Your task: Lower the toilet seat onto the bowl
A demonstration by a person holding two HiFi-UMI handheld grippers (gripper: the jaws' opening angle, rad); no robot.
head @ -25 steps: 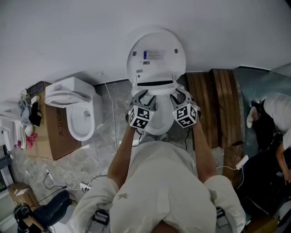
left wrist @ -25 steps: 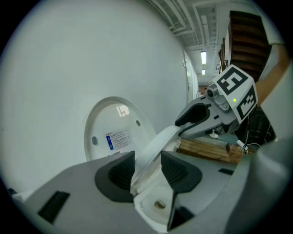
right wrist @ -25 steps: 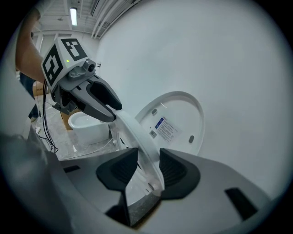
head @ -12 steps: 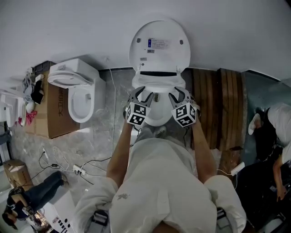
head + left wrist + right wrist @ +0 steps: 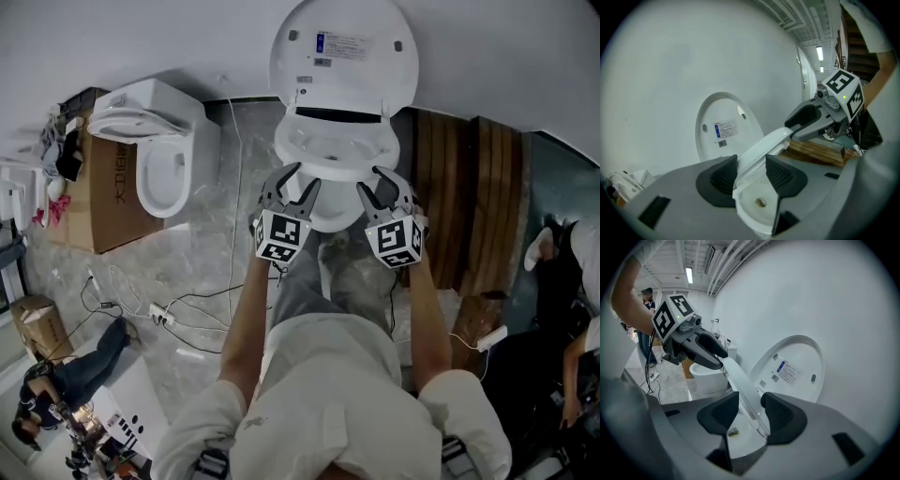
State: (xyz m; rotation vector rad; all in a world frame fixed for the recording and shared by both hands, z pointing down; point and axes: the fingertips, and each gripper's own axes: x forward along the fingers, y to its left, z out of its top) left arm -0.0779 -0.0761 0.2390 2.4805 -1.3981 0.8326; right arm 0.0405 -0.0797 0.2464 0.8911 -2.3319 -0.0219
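Note:
A white toilet stands against the wall with its lid (image 5: pixel 342 52) upright. Its seat (image 5: pixel 289 150) tilts low over the bowl (image 5: pixel 328 222). My left gripper (image 5: pixel 291 183) grips the seat's front rim on the left, and my right gripper (image 5: pixel 380 187) grips it on the right. In the left gripper view the seat (image 5: pixel 764 143) runs between my pads (image 5: pixel 751 176) across to the right gripper (image 5: pixel 792 129). In the right gripper view the seat (image 5: pixel 736 373) passes between my pads (image 5: pixel 750 416) toward the left gripper (image 5: pixel 715 359). Both pairs of jaws have just been opening, with the seat still between them.
A second toilet (image 5: pixel 159 159) sits on a cardboard box (image 5: pixel 103 202) at the left. Wooden planks (image 5: pixel 459 206) lie to the right of the bowl. Cables and a power strip (image 5: pixel 159 314) trail over the floor. One person (image 5: pixel 567 272) is at the right and another (image 5: pixel 56 394) at lower left.
Both grippers have drawn the seat's front rim down and away from the lid, so the seat lies lower over the bowl. The head view has shifted forward and the lid now sits near the top edge.

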